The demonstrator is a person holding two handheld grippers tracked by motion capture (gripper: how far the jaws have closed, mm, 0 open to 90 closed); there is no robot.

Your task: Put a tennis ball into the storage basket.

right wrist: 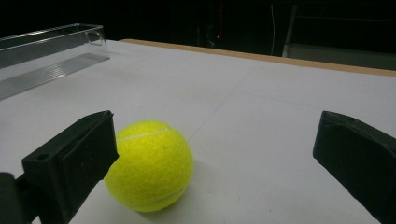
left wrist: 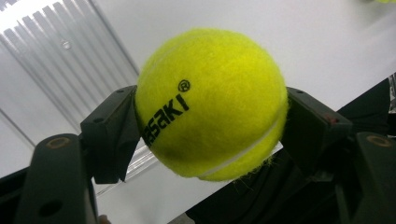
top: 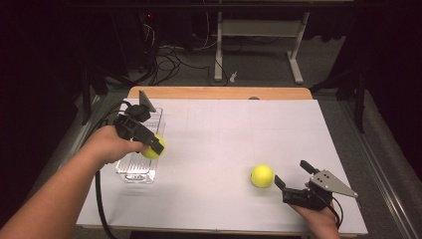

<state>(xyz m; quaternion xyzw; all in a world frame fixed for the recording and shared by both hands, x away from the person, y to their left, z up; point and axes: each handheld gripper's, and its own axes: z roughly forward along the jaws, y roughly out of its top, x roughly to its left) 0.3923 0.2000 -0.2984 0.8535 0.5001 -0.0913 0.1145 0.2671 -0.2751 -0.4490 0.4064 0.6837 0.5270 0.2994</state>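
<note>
Between the left gripper's [top: 153,147] closed-in jaws sits one tennis ball [left wrist: 211,103], above the clear tray's [top: 130,173] edge; release comes next. Right gripper [top: 293,175] gapes beside the second ball [top: 262,176], needing advance.

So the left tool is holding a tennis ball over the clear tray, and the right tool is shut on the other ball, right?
Not quite. The right tool is open, its jaws apart beside the other ball on the table, as the right gripper view shows. The rest holds.

Tennis ball [left wrist: 210,102]: black print "asaki", partly cut off, plus ® mark.
</note>
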